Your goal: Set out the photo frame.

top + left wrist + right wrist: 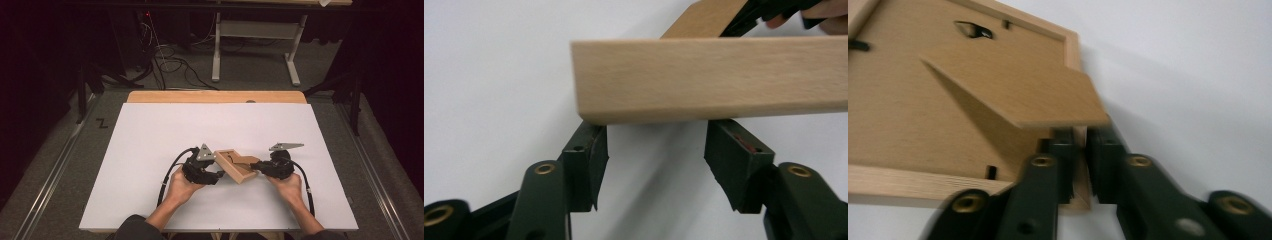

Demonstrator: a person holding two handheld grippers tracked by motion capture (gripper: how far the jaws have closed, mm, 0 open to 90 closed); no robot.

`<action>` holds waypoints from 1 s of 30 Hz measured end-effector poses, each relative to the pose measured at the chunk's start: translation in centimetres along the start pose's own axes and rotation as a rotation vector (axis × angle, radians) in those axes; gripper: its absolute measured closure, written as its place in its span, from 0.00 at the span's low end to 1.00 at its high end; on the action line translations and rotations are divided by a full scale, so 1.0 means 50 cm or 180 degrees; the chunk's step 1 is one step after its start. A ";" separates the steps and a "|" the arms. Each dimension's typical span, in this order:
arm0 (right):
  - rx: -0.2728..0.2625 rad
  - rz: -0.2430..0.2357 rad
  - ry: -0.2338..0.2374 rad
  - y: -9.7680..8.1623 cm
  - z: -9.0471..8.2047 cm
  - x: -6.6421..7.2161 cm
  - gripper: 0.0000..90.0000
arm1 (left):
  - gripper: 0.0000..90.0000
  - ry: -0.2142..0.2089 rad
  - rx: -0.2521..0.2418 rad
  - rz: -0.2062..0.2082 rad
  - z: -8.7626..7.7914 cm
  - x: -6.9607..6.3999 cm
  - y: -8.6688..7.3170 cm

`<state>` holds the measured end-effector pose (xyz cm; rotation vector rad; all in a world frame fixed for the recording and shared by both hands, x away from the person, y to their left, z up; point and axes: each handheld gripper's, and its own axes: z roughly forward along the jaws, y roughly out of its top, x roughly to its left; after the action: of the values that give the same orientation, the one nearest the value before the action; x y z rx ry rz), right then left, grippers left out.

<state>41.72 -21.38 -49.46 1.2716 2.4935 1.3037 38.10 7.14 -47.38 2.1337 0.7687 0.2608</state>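
Frame (235,167), wooden picture type, sits near the front-centre of the white tabletop (150,135), held tilted between both grippers w/ its back panel up. Easel stand (1018,90) is folded out from the back; a hanger cut-out (973,30) shows near the top rail.

Left gripper (654,150): jaws wide, one to each side below the frame's side rail (709,80); pads look just under or at the wood, no squeeze evident. Right gripper (1080,150): jaws narrow, pinched on the frame's corner rail, just under the free tip of the stand.

Handling (judgement): light, stiff beech-like wood, smooth finish, so somewhat slippery on a thin pinch. Rails are the strong part, best hold is across a rail, near a corner. Back panel and stand are thin board; the stand hinge prob. weak, so avoid levering on it. Front may carry glass, not visible, so treat as fragile and set down gently.

Edges & room: frame lies well inside the tabletop, w/ broad bare surface to the far side, left and right. Near edge is the closest, by the person's hands (182,187). Cables trail back from each gripper toward the forearms, clear of the frame. A second table's legs (216,50) stand on the floor well beyond the far edge.
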 end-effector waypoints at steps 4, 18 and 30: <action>0.0055 -0.0056 0.0007 0.009 0.011 0.011 1.00 | 0.50 0.0047 0.0023 0.0060 0.003 -0.006 0.001; 0.0034 -0.0149 -0.0230 0.004 -0.005 0.021 0.90 | 0.48 0.0073 -0.0083 0.0003 -0.005 -0.003 0.003; -0.0017 -0.0210 -0.0453 0.005 -0.036 0.024 0.78 | 0.47 0.0081 -0.0066 0.0009 -0.003 -0.004 0.015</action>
<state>40.37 -21.66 -47.78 1.2238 2.4112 1.1614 38.18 6.75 -46.71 2.1158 0.7744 0.2968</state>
